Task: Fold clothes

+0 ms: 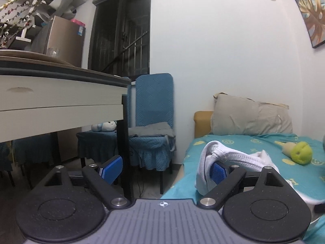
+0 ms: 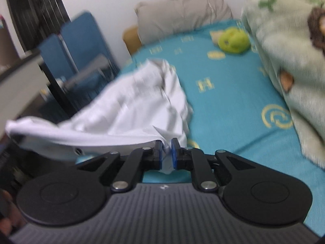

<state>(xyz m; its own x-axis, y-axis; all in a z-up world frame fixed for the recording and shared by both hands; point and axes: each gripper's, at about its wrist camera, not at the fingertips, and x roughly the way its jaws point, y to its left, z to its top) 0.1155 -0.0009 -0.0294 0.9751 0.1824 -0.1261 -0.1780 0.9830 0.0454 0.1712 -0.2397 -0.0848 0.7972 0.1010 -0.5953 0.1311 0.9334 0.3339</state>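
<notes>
Barely begun: white garment [image 2: 130, 105] bunched and unfolded on the bed [image 2: 227, 101], one edge draped over left tool [image 1: 162, 169], jaws spread wide; right tool [image 2: 167, 152] nearly closed, pinching a corner; every fold left

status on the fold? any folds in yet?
Done: nothing looks folded; the white garment lies bunched on the bed. In hand: the right gripper has a narrow gap with a bit of cloth in it; the left gripper is open, cloth draped over one finger. Left: spread it flat, then all the folds.
</notes>
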